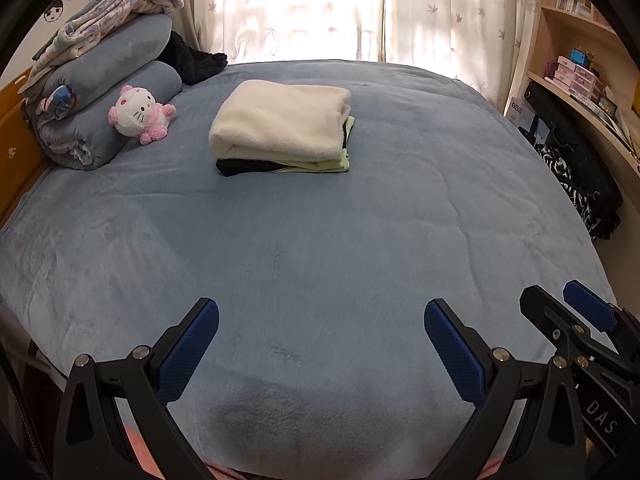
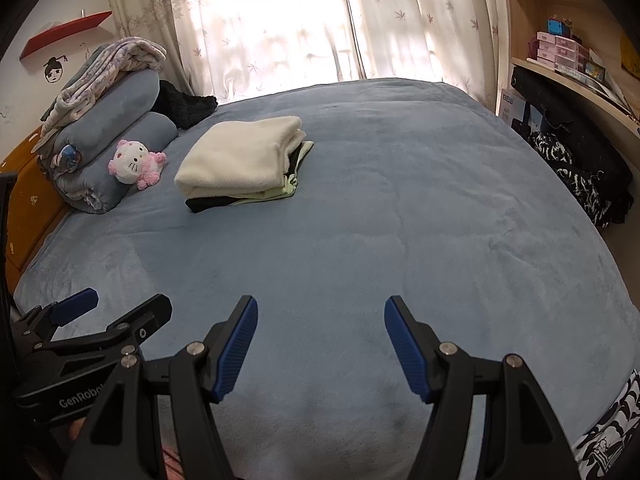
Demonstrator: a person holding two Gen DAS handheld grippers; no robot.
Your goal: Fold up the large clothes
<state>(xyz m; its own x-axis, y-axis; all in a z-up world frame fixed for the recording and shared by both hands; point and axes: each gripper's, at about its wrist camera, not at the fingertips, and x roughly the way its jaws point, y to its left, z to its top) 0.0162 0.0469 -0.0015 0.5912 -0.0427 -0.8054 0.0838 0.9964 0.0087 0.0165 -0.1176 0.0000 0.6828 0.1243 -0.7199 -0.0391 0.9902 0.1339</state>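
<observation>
A stack of folded clothes lies toward the far side of the blue bed cover, with a cream fleece on top and pale green and black pieces beneath. The right wrist view has the stack left of centre. My left gripper hovers open over the near part of the bed, nothing between its blue pads. My right gripper is open beside it, also holding nothing. Each one shows at the edge of the other's view: the right gripper and the left gripper.
Rolled blue blankets and a pink-and-white plush toy sit at the far left by the wooden headboard. A black garment lies near the curtains. Black-and-white patterned cloth hangs at the bed's near right edge, and more lies beside the shelves.
</observation>
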